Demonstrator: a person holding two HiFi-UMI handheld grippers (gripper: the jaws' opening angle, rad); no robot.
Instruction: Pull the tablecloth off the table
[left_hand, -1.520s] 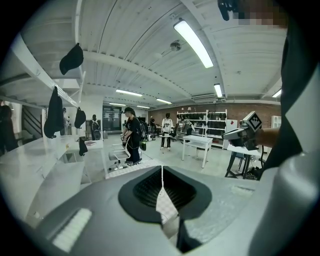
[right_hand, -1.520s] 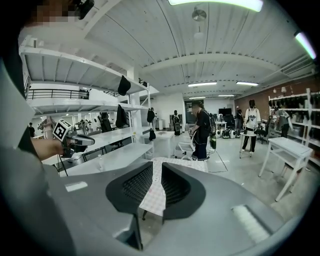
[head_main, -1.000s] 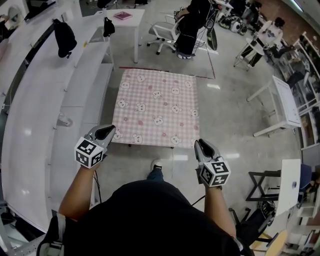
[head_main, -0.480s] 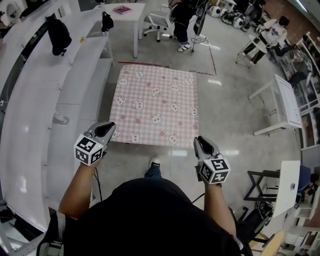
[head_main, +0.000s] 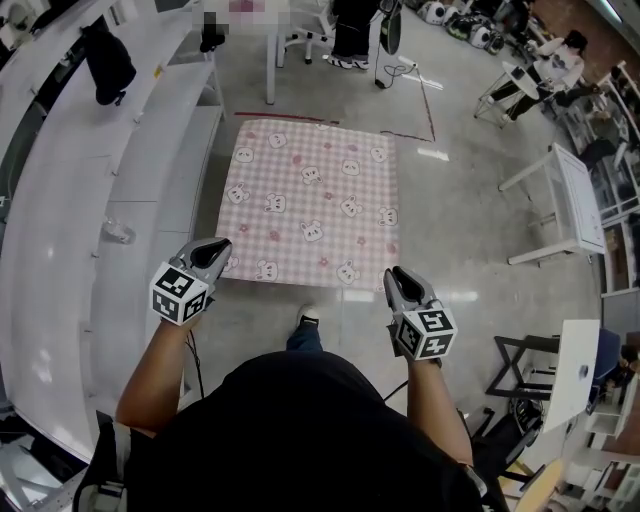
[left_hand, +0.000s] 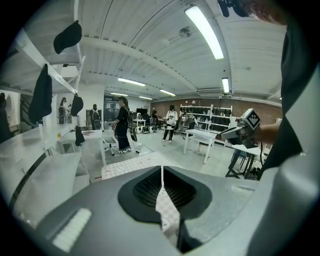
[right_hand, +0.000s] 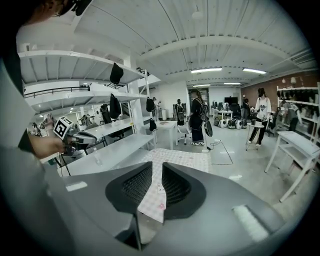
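While the pink-checked tablecloth stays spread flat over the tabletop, as it was a second ago, my left hand-held gripper and right hand-held gripper keep its two near corners pinched between nearly closed jaws.

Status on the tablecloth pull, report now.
Left tongs shut on the tablecloth, near left corner; right tongs shut on near right corner. Cloth spread flat, nothing lying on it. Shoe by near edge, white bench close alongside.
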